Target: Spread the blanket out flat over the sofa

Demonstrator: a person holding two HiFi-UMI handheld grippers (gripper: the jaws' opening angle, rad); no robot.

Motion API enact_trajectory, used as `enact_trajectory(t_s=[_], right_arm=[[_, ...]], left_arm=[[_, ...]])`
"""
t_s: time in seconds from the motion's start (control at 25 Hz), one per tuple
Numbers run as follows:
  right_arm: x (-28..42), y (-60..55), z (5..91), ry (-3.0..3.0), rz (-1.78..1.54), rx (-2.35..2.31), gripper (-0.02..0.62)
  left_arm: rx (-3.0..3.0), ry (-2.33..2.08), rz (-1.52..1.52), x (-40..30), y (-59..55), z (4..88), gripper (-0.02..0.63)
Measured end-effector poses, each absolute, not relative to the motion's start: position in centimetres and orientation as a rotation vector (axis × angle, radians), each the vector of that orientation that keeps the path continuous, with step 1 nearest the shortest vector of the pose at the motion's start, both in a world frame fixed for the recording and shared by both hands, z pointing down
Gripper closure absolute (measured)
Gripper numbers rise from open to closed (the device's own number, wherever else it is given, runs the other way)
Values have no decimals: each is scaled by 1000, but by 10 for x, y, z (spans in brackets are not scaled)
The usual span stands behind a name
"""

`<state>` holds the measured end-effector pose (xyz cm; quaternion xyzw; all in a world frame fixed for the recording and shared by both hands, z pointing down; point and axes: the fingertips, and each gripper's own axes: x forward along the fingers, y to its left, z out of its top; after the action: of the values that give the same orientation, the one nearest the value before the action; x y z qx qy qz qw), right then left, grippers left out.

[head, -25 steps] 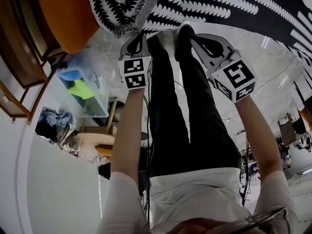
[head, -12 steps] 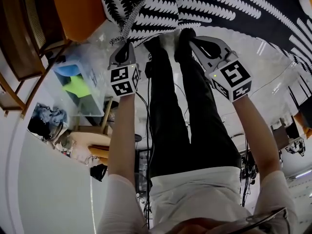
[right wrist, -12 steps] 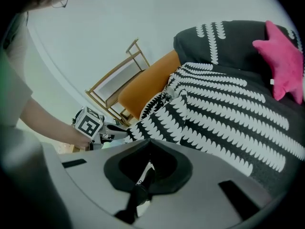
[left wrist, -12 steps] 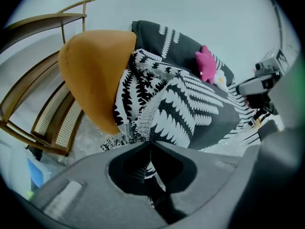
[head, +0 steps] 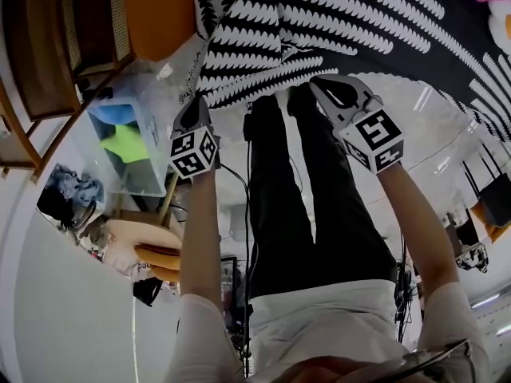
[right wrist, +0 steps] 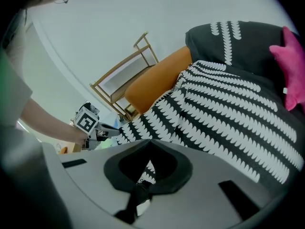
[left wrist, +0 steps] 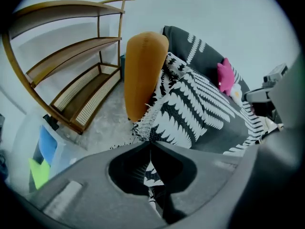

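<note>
The blanket (head: 335, 22), black with white leaf rows, lies stretched over the dark sofa, across the top of the head view. My left gripper (head: 197, 102) is shut on its fringed left edge just below the sofa's orange arm (head: 156, 10). In the left gripper view the jaws meet at the tips (left wrist: 150, 144) with patterned cloth pinched between them. My right gripper (head: 318, 84) is shut on the blanket's near edge. In the right gripper view the cloth (right wrist: 228, 113) runs out taut from the closed jaws (right wrist: 148, 144).
A wooden shelf unit (left wrist: 81, 80) stands left of the sofa's orange arm (left wrist: 143, 75). A clear plastic bin (head: 128, 142) with blue and green contents sits on the floor by my left hand. A pink cushion (right wrist: 293, 80) rests on the sofa's far end. My legs stand between the grippers.
My left gripper has swung left along the sofa front with the blanket's edge, pulling the cloth wider. The right gripper has shifted slightly, still gripping.
</note>
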<state>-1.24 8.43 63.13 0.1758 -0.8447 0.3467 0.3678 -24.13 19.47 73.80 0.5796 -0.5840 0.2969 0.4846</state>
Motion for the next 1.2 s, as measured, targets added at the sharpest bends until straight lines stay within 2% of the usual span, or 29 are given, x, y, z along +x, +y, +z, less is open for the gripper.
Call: enact_trajectory(t_s=[0.24,0.56,0.8,1.2], right_arm=[[8,67,634,-2204,865,398,592],[63,48,630,-2031,957,300,592],[48,58,672,-2063,945,262,592],[81,41,656,-2027,954,264,592]], left_arm=[[1383,-1475,707,-219,194,730,583],[1185,-1339,650,-146,223,724,583],[1160,-1392,617,-169,234,757,583],[1134,-1431,619,-161,208,749,583]])
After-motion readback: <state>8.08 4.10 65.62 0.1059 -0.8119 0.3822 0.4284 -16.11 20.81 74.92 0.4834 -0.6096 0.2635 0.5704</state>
